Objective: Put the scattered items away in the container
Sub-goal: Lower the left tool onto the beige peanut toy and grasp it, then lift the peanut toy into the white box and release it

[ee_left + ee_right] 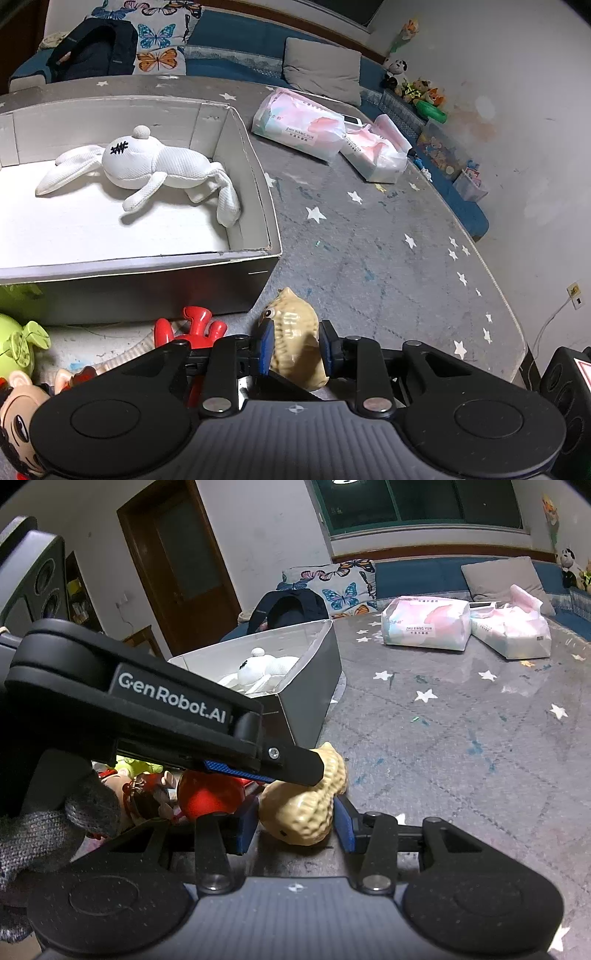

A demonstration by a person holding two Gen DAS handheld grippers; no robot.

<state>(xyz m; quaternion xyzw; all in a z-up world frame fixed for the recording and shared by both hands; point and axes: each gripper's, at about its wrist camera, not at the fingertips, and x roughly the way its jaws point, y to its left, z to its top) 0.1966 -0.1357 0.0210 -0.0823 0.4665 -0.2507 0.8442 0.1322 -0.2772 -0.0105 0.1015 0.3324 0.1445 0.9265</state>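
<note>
In the left wrist view, our left gripper [296,349] has its blue pads clamped on both sides of a tan, ridged peanut-shaped toy with a small eye [295,338]. The toy's lower end is hidden behind the gripper body; its long axis runs up and away from us, tip pointing toward the near corner of the grey cardboard box with a white floor [255,162]. A white plush rabbit [147,168] lies on its side inside that box. At lower left a red plastic toy [195,328], a lime-green toy [20,339] and a doll's face [18,417] are each cut off or partly covered, so we cannot make them out fully. Two pink-and-white tissue packs [328,138] sit well apart on the grey star-patterned mat [388,251].

In the right wrist view, our right gripper [295,825] brackets the same peanut toy [306,808] with its blue pads; we cannot tell whether they press it. Here the toy lies tilted, upper end toward the box [314,672]. The left gripper's finger [295,762] crosses over it, touching its top. A grey-gloved hand [48,834] shows at the left edge.
</note>
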